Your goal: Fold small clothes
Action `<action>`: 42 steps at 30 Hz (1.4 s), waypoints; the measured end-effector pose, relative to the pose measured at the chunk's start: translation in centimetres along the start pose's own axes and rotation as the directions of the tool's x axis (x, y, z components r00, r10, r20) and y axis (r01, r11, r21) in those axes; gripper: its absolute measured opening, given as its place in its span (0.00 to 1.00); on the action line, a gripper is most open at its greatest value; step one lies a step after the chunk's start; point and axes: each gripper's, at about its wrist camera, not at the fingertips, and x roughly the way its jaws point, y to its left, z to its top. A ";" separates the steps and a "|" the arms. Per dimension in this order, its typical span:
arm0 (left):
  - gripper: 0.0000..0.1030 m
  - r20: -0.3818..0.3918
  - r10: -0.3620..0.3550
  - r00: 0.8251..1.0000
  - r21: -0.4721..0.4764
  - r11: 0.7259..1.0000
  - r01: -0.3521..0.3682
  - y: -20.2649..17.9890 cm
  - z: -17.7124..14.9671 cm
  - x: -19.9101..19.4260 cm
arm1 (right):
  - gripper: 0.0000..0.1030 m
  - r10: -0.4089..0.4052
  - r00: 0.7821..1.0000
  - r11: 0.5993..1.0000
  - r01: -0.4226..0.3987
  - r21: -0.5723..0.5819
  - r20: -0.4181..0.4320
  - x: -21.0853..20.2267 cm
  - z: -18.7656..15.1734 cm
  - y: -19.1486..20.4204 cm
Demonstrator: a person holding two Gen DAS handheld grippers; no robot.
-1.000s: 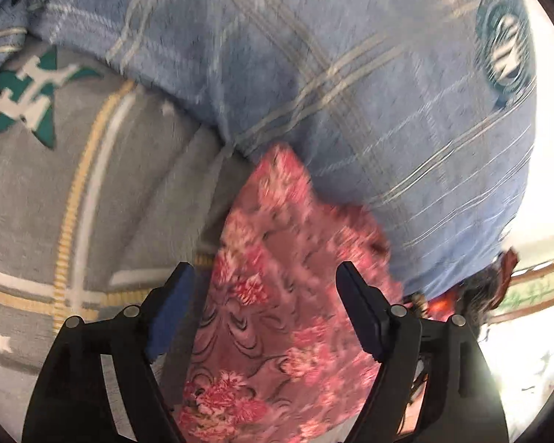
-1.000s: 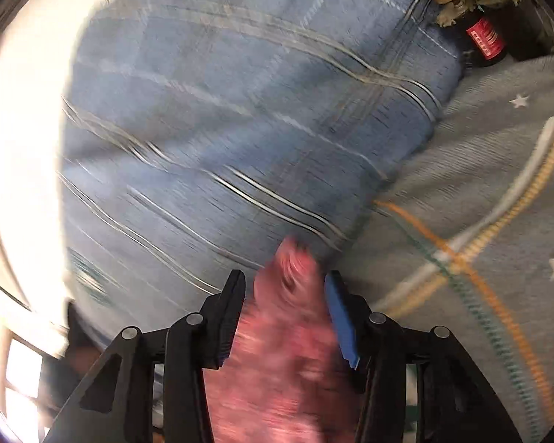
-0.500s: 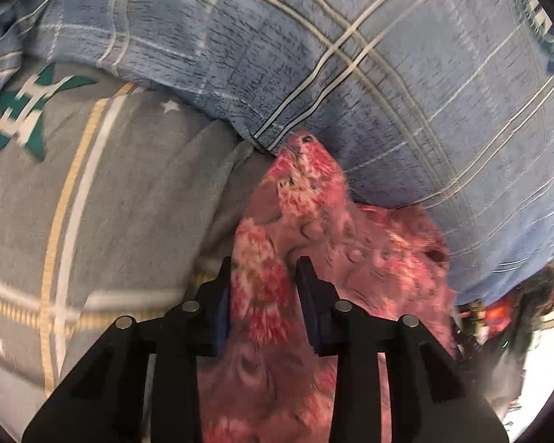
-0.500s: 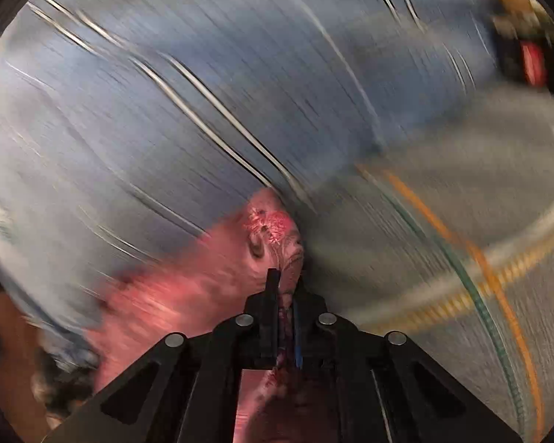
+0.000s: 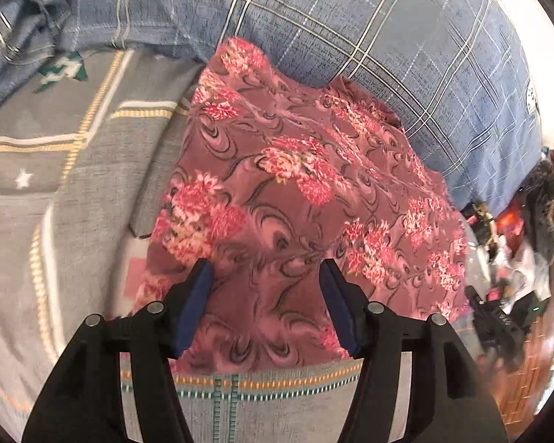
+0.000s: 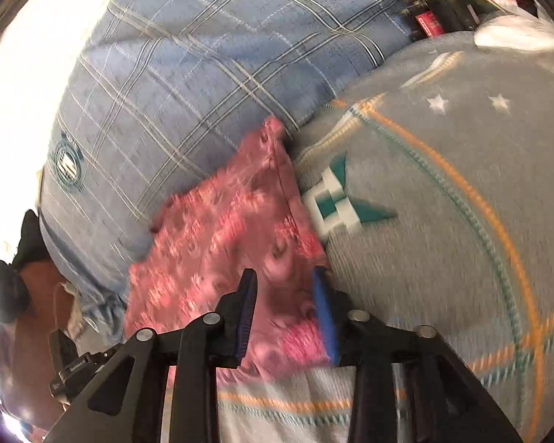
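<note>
A small pink-and-maroon floral garment lies spread flat on a grey patterned blanket, its far edge against a blue plaid pillow. My left gripper is open, its blue-padded jaws apart just above the garment's near part, holding nothing. In the right wrist view the same garment lies between the pillow and the blanket. My right gripper is open above the garment's near right edge, holding nothing.
Crumpled blue plaid cloth lies at the far left. Cluttered items and a dark device sit off the bed's right side. A red can and boxes stand beyond the pillow. A white bag rests at the far right.
Both grippers were shut on the garment's corners half a second ago; both have opened and pulled back. The garment now lies spread flat against the pillow.
</note>
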 end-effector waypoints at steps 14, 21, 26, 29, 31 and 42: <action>0.57 -0.048 -0.087 0.995 -0.181 0.981 0.077 1.7 -2.0 -0.4 | 0.43 -0.149 0.986 0.979 0.136 0.151 0.080 -2.0 -0.5 -1.6; 0.60 -0.061 -0.080 0.995 -0.164 0.984 0.069 1.5 -1.9 -0.1 | 0.07 0.031 0.994 0.999 -0.028 -0.029 0.108 -3.4 1.7 2.0; 0.61 -0.082 -0.064 0.995 -0.093 0.994 0.056 0.8 -2.0 -0.2 | 0.01 -0.150 0.986 0.989 0.148 -0.029 -0.076 -0.5 1.7 -1.5; 0.61 -0.076 -0.122 0.990 -0.040 0.992 0.119 0.0 -1.3 -1.3 | 0.08 -0.158 0.987 0.987 0.158 -0.018 -0.013 -1.7 2.8 -1.4; 0.61 -0.037 -0.150 0.988 -0.017 0.989 0.150 -0.9 0.3 -2.1 | 0.09 -0.091 0.993 0.996 0.092 -0.012 0.075 -2.6 4.6 -0.6; 0.67 -0.017 0.012 1.000 0.009 1.000 -0.012 -2.8 6.4 6.9 | 0.23 -0.076 0.996 0.988 0.082 -0.132 0.046 9.3 7.8 5.4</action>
